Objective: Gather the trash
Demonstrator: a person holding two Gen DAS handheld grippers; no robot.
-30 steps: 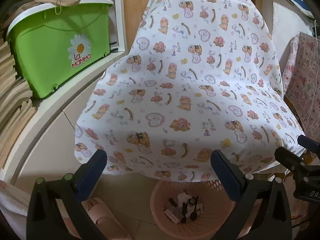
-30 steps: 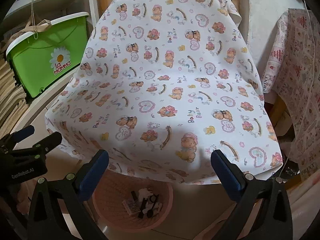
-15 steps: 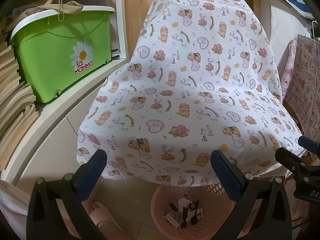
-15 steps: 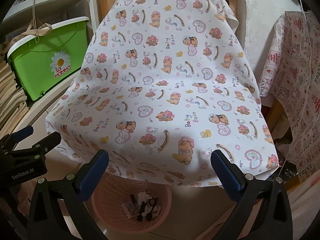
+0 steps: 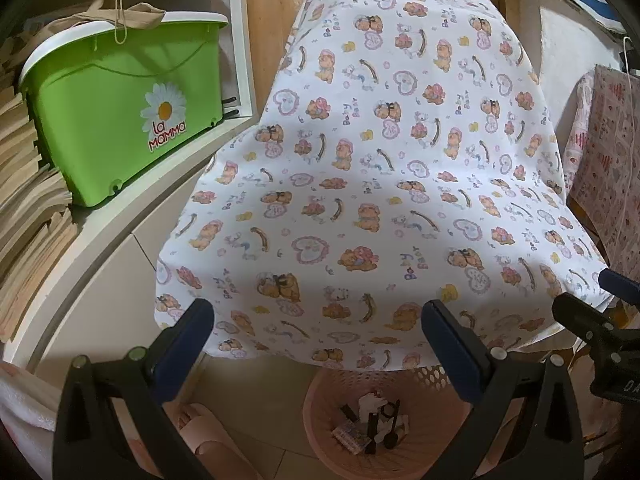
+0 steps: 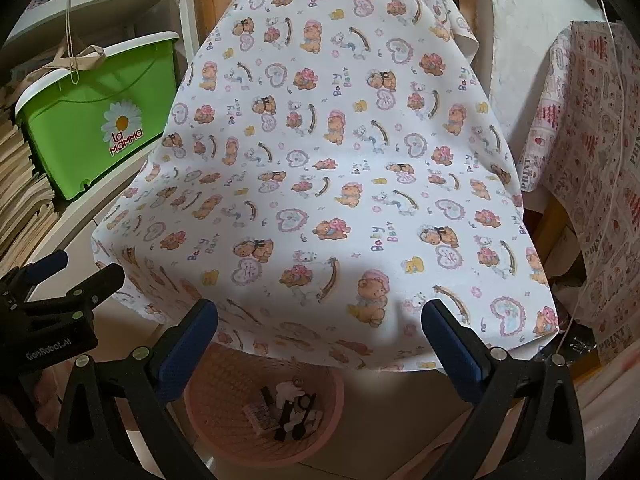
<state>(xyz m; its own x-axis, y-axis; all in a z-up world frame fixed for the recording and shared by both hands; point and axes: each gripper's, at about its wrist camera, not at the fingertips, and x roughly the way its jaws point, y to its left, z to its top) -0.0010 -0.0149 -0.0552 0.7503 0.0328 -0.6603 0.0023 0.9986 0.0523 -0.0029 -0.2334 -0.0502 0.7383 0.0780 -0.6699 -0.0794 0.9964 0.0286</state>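
A pink plastic basket (image 5: 320,408) (image 6: 208,376) stands on the floor under the near edge of a table draped in a bear-print cloth (image 5: 380,184) (image 6: 340,168). Several bits of trash (image 5: 372,424) (image 6: 286,410) lie in its bottom. My left gripper (image 5: 318,344) hovers open above the basket with nothing between its fingers. My right gripper (image 6: 320,340) is open too, empty, held over the cloth's edge and the basket. Each gripper shows at the side of the other's view: the right gripper (image 5: 600,320) and the left gripper (image 6: 60,284).
A green La Mamma tub (image 5: 120,100) (image 6: 96,112) sits on a white shelf (image 5: 120,216) at the left, beside stacked paper (image 5: 28,208). A second table with a red-print cloth (image 6: 592,160) stands at the right. A pink slipper (image 5: 200,432) lies on the floor.
Both grippers have drawn back and risen slightly, so more of the cloth top shows and the basket sits lower in view. Both stayed open.
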